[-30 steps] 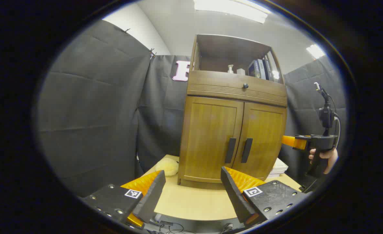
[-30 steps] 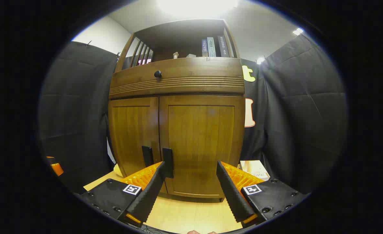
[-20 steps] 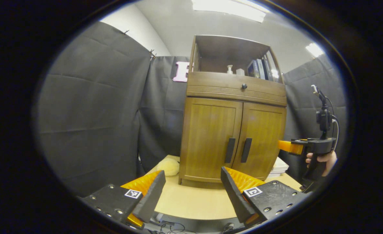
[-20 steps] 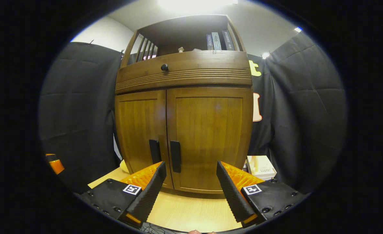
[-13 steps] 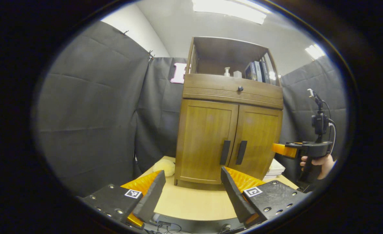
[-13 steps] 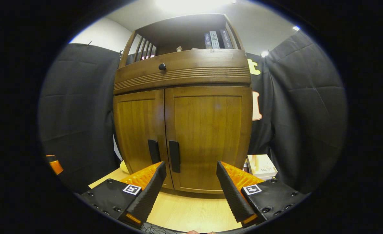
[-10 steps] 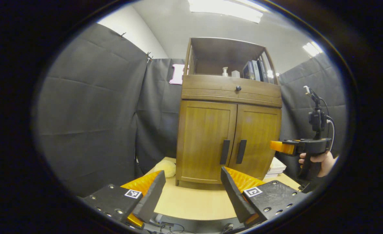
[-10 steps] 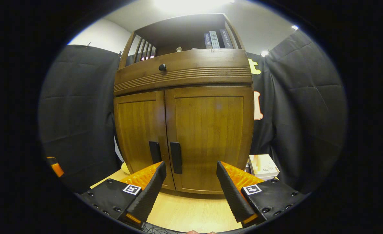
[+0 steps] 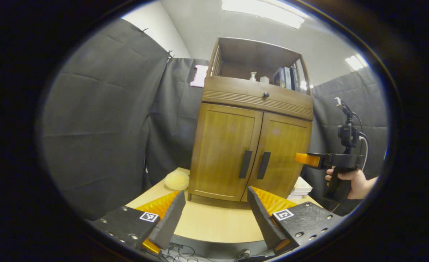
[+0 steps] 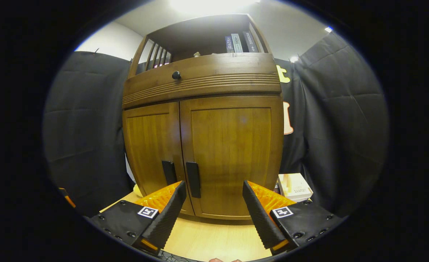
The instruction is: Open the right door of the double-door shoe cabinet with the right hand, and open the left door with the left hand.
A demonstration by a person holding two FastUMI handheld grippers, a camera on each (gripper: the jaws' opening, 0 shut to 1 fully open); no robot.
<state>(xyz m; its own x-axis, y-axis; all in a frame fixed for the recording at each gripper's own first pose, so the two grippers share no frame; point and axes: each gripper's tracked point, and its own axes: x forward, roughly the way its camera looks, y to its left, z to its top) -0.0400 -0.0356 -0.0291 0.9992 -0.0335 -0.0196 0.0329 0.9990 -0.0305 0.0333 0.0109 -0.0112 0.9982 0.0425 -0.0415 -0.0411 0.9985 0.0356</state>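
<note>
Between surface and cabinet, left tongs [image 9: 214, 214]: spread wide, gripping nothing, held over the near edge of the light wooden surface [image 9: 214, 227]; well apart from the doors
Right tongs [image 10: 212, 213]: spread wide, gripping nothing; held close in front of the right door, not touching it; in the left gripper view the right tongs [image 9: 306, 159] show from the side at the cabinet's right edge, carried by a hand [image 9: 352, 178] on the grip; from that side their spread cannot be told
Shoe cabinet [image 10: 203, 145]: brown wood, upright at the back of the surface; both doors closed
Right door [image 10: 234, 156]: flush, its dark vertical handle [image 10: 193, 179] by the centre seam, just left of the gap in the right tongs
Left door [image 9: 224, 147]: flush, its dark vertical handle [image 9: 245, 164] beside the seam
Above the doors: a ribbed drawer front with a small dark knob [image 10: 176, 75]; an open shelf with upright books [image 10: 238, 43] and a small pump bottle [image 9: 253, 76]
Left of cabinet: a pale yellow soft lump [image 9: 177, 180] on the surface, near the cabinet's corner
Right of cabinet: a stack of pale books [image 10: 295, 186] on the surface, just beside the cabinet
</note>
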